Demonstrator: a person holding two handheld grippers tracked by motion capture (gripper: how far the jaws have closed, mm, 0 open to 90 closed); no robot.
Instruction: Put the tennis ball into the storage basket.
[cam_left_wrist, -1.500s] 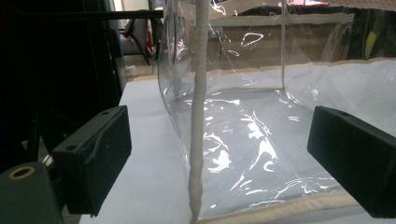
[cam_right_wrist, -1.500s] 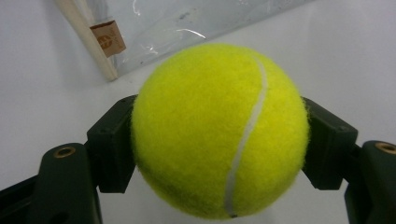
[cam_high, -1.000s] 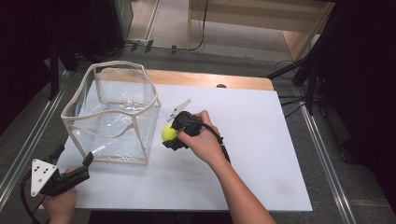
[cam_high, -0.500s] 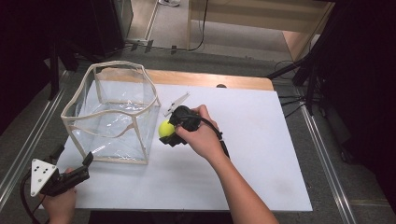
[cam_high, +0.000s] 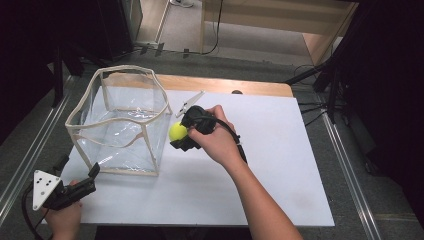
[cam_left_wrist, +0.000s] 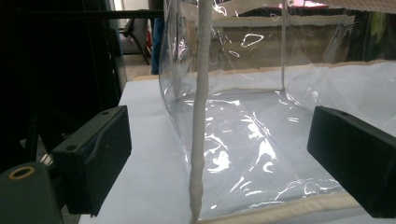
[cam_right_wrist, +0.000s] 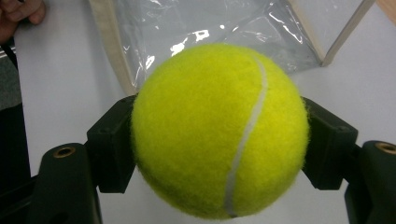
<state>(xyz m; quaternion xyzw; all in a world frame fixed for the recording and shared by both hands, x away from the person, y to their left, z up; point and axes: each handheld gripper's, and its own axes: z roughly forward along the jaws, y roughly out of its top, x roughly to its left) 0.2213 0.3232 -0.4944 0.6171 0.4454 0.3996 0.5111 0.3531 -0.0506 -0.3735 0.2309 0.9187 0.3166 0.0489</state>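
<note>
Just beside clear box (cam_high: 120, 125), right gripper (cam_high: 181, 134) clamping ball (cam_high: 176, 131)

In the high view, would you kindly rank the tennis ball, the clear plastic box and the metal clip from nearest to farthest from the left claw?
1. Clear plastic box, just ahead of the left claw.
2. Tennis ball, past the box's right side, held in the right claw.
3. Metal clip, farther back on the white tabletop.
</note>
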